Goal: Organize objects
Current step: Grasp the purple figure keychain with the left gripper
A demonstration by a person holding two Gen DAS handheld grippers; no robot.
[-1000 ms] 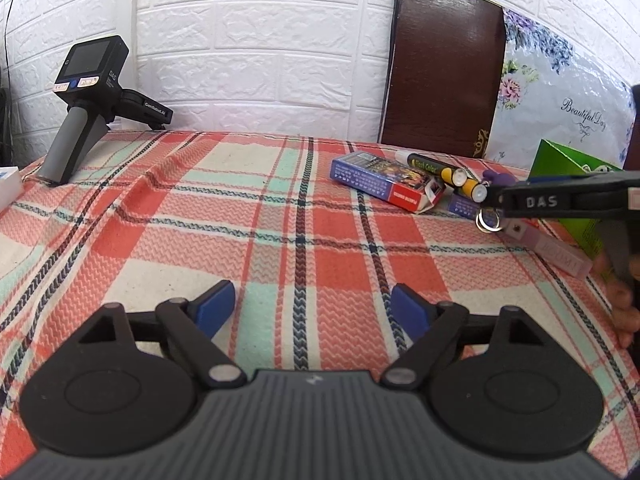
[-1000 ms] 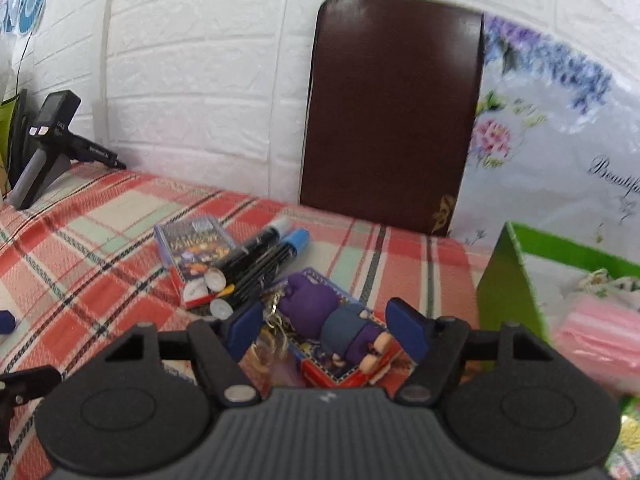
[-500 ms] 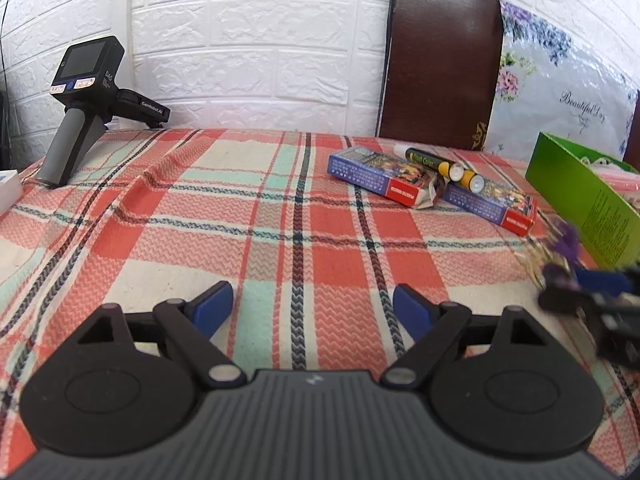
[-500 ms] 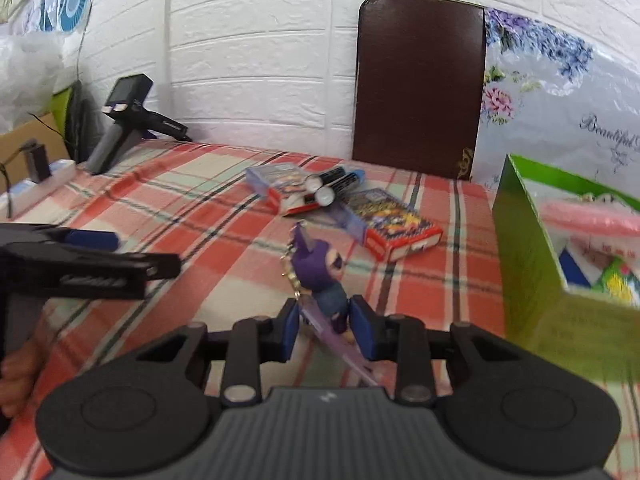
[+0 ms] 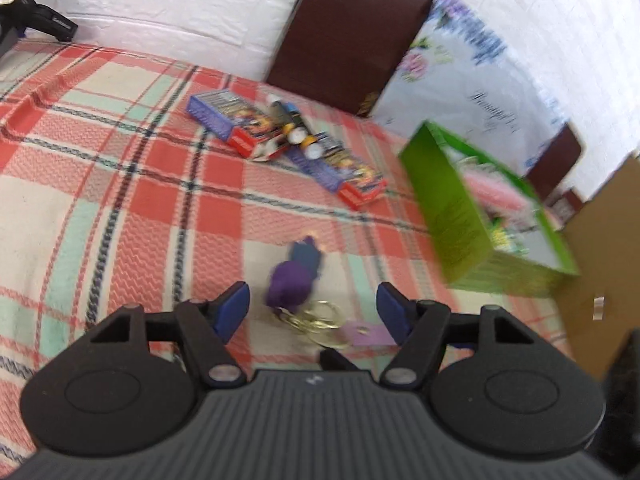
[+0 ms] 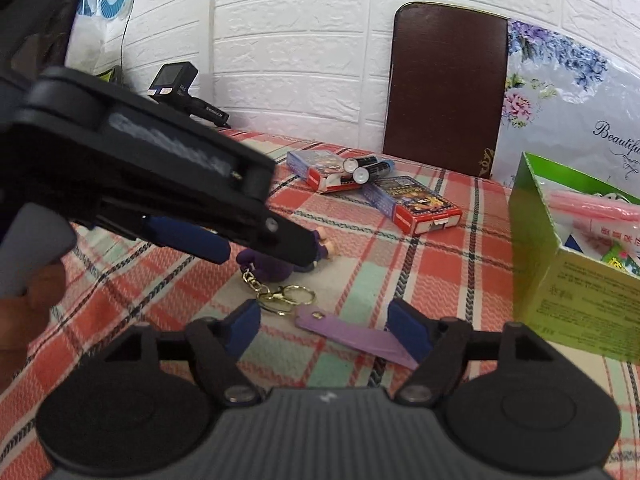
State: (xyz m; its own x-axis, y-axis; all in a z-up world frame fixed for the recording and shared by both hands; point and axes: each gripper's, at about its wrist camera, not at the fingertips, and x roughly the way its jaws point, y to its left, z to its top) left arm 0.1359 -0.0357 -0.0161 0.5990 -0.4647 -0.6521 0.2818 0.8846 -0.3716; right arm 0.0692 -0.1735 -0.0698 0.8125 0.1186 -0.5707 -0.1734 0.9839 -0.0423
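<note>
Right tongs [image 6: 324, 326], just released and standing apart over the lilac strap [image 6: 352, 336] of a purple figure keychain [image 5: 294, 280] lying on the plaid-covered surface [image 5: 120, 200], with the left tongs [image 5: 312, 310], narrowing yet ungripped, astride the figure, card boxes [image 6: 416, 204] and green box [image 6: 560, 264] beyond.

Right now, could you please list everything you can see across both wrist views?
Keychain figure: one, purple, on the cloth between the grippers, with gold rings and a lilac strap.
Card boxes: two, blue and red, mid-table.
Markers: two, black, lying across the boxes.
Green box: one, open, holding packets, at right.
Tablecloth: one, red and mint plaid.
Handheld device: one, black, by the wall.
Brown panel: one, leaning on the wall.
Left gripper: jaws open around the figure, just been closing.
Right gripper: jaws open, just been opening.
</note>
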